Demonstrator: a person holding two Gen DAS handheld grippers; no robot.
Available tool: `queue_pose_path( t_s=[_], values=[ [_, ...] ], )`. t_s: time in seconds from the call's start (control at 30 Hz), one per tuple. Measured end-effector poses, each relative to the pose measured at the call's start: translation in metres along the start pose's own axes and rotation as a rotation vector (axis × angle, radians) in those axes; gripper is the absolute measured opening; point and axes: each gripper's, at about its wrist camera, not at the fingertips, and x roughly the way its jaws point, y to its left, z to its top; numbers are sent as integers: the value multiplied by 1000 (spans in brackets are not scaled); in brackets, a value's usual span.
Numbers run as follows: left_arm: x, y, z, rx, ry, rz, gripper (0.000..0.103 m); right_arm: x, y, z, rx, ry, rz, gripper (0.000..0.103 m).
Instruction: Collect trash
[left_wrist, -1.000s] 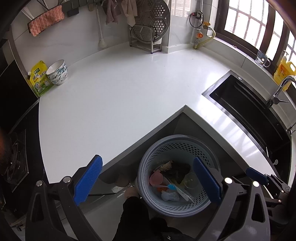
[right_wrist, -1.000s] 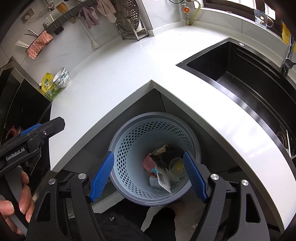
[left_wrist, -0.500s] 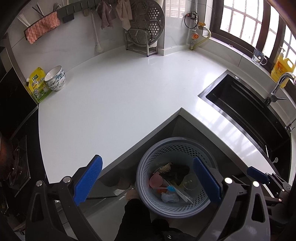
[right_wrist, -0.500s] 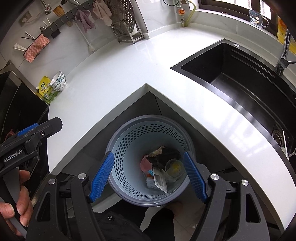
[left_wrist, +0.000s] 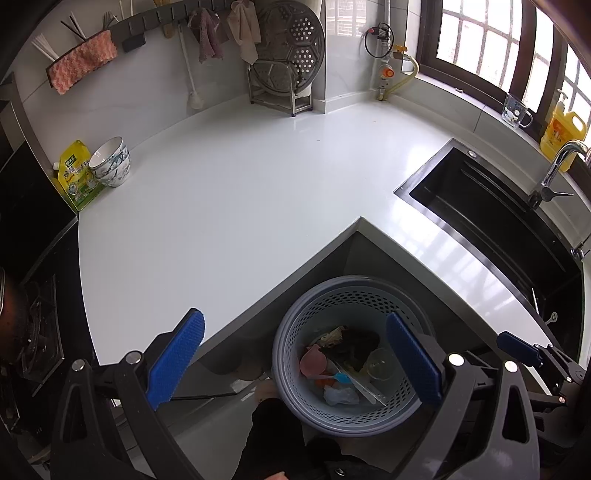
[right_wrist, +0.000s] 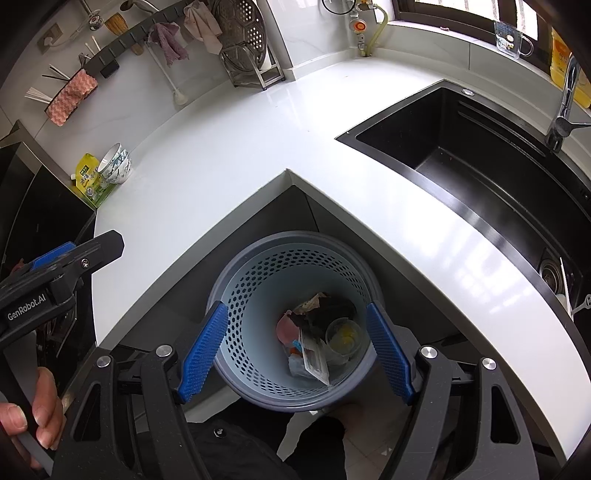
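A grey perforated trash basket stands on the floor in the inner corner of the white L-shaped counter; it also shows in the right wrist view. It holds trash: a pink piece, a clear plastic cup, wrappers and a dark scrap. My left gripper is open and empty, held high above the basket and counter edge. My right gripper is open and empty, straight above the basket.
A black sink with a tap is set in the counter's right arm. Stacked bowls and a yellow pouch stand at the far left. A dish rack stands in the back corner. A stove is at left.
Both grippers have risen and pulled back a little, so the basket looks slightly smaller and lower in view. Both stay open and empty.
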Motion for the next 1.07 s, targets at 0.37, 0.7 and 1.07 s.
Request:
queue_pose_path(
  t_s=[0.37, 0.7, 1.07],
  values=[
    [3, 1, -2, -13, 15, -2, 97, 0, 2, 0, -1, 0, -1, 74],
    [0, 1, -5, -11, 1, -8, 97, -1, 3, 0, -3, -2, 0, 74],
    [-2, 3, -4, -15, 3, 9, 97, -2, 6, 0, -4, -5, 0, 74]
  ],
)
